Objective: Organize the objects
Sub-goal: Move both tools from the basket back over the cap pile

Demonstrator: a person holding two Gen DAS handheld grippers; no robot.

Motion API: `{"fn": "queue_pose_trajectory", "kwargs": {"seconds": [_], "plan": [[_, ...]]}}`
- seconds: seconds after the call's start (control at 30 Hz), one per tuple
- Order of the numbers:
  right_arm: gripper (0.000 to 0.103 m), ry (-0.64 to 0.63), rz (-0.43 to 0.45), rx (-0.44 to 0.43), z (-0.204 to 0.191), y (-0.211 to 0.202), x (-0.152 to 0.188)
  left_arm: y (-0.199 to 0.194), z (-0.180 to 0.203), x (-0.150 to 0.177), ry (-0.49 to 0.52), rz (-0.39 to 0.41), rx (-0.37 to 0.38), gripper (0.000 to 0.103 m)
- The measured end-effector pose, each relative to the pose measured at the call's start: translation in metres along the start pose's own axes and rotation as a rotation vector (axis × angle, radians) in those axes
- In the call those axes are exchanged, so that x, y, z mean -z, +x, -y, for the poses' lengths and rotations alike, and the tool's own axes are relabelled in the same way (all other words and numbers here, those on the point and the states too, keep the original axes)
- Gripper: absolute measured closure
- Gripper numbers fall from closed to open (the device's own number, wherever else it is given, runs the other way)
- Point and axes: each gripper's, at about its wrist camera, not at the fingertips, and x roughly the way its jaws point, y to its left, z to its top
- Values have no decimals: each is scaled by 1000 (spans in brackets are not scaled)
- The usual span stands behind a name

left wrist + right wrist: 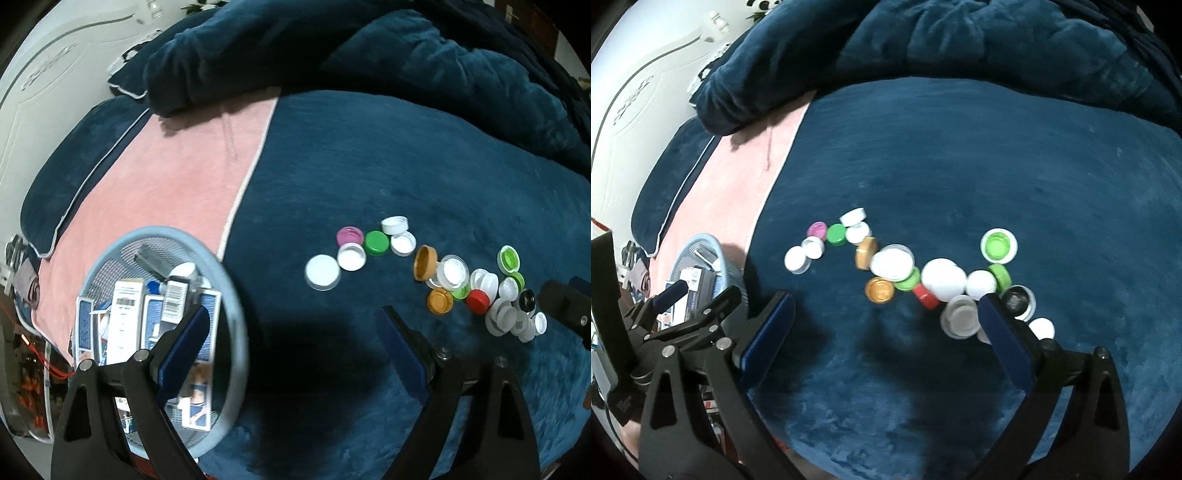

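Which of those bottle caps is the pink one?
The pink cap at the far left end of the scatter, touching the dark green cap; no other cap is pink.

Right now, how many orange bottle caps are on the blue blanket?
2. One orange cap stands tilted on its edge in the middle of the line, beside a big white cap. The other orange cap lies flat, open side up, just nearer. More could hide under the pile.

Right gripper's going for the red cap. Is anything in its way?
Nothing blocks it from above, but the red cap is crowded. A big white cap overlaps its far side, a green cap sits just left, and a grey cap lies between it and the open right gripper.
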Motion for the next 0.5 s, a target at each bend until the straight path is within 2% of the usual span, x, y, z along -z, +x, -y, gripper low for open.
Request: {"fn": "queue_pose_trajectory", "kwargs": {"seconds": [0.27,0.5], "plan": [[3,34,-9,15,21,2,-1,16,21,-2,50,-23,33,10],[3,54,-16,11,24,5,-5,37,40,-7,112,-37,115,10]]}}
